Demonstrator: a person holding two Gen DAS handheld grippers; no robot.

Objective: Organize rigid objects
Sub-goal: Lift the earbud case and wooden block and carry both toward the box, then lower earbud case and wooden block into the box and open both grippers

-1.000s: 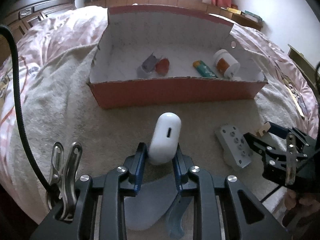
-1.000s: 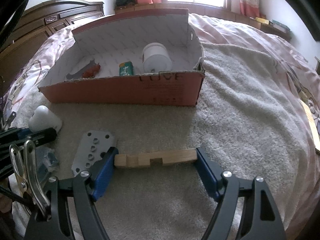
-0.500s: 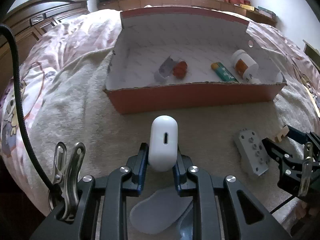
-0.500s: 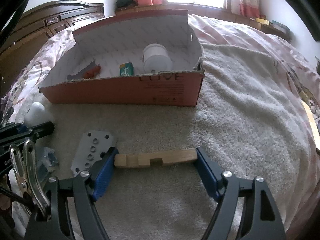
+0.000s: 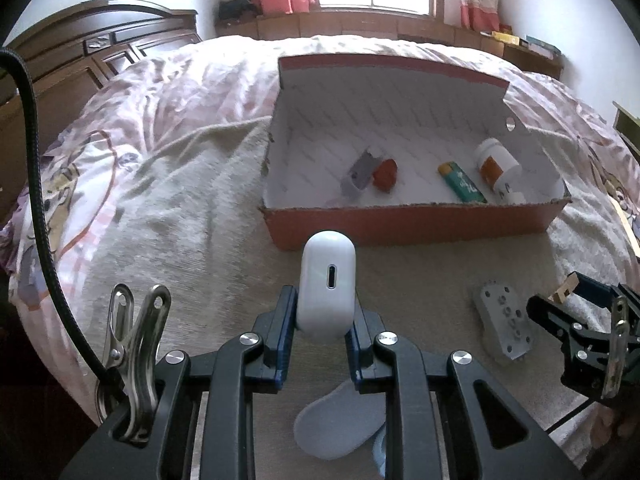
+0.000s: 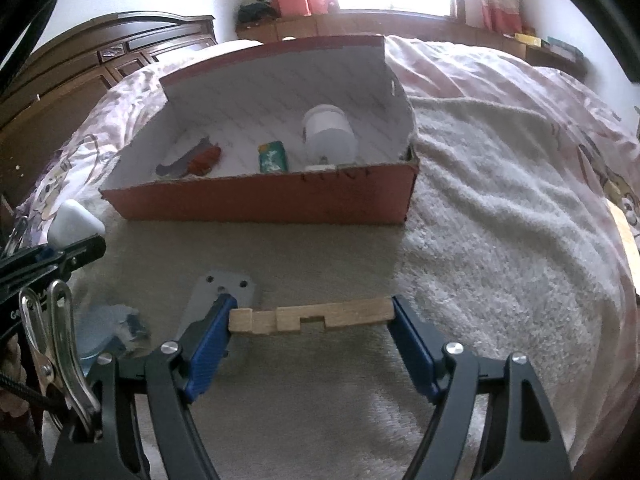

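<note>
My left gripper (image 5: 322, 320) is shut on a white rounded case (image 5: 327, 282), held above the beige towel in front of the red cardboard box (image 5: 400, 226). My right gripper (image 6: 310, 320) is shut on a notched wooden block (image 6: 312, 317), gripped by its ends just above the towel. The box (image 6: 260, 200) holds a grey part (image 5: 358, 172), an orange piece (image 5: 386, 174), a green tube (image 5: 460, 182) and a white bottle (image 5: 496, 162). A grey metal plate with holes (image 5: 504, 322) lies on the towel, beside the right gripper (image 5: 576, 312); it also shows in the right wrist view (image 6: 224, 286).
A light grey flat oval piece (image 5: 340, 426) lies on the towel under the left gripper. The towel (image 6: 500, 220) covers a pink patterned bedspread (image 5: 160, 92). A dark wooden headboard (image 5: 100, 52) stands at the left. A window ledge (image 5: 380, 20) runs behind the bed.
My left gripper has lifted the white case up and away from the towel, so the box looks farther and more to the right. The right gripper has lifted slightly with the block.
</note>
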